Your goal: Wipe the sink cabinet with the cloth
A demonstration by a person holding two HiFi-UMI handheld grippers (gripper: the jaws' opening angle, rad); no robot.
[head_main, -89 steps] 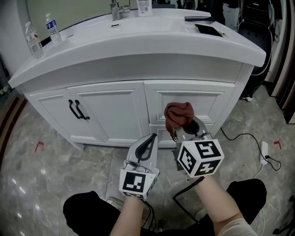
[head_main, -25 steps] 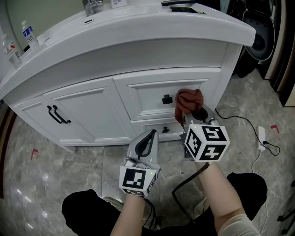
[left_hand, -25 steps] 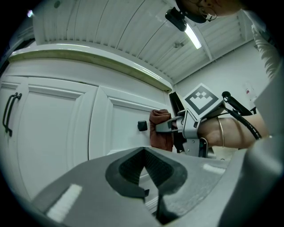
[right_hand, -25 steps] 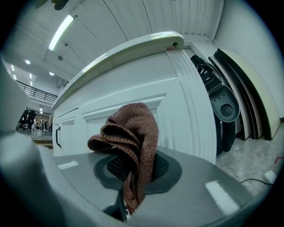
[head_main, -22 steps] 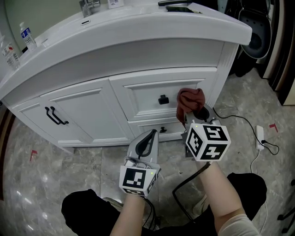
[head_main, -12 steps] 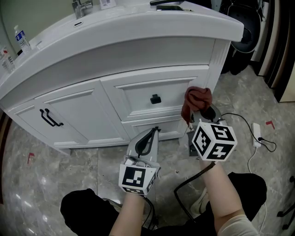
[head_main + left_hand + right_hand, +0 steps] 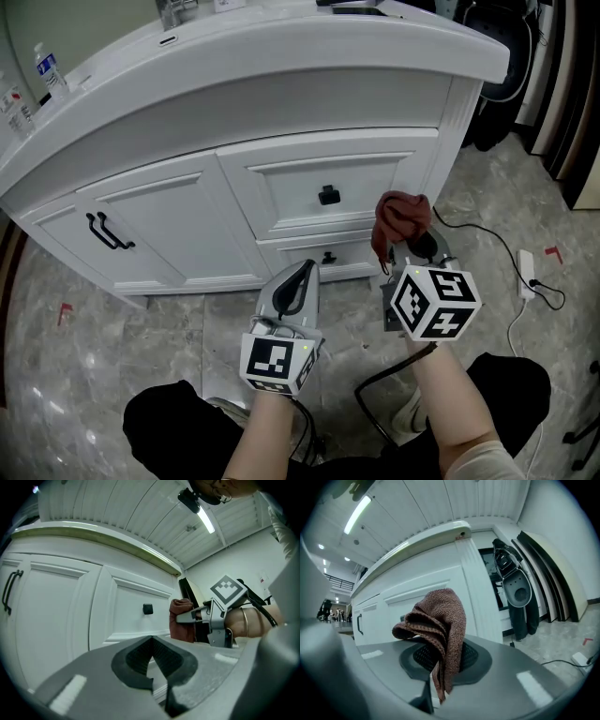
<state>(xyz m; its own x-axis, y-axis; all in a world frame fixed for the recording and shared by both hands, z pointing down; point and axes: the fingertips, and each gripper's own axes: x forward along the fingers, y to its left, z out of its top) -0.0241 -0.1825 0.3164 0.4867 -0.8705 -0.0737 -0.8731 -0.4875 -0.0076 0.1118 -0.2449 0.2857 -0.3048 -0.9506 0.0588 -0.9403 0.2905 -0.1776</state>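
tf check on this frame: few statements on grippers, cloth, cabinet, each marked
1. The right gripper is shut on the cloth. True.
2. The left gripper holds a second cloth. False: its jaws are together with nothing between them.
3. The cloth lies flat on the countertop. False: it is bunched in the right gripper's jaws, down at drawer level.
4. The upper drawer has a black knob. True.
5. The cabinet door stands open. False: it is closed.
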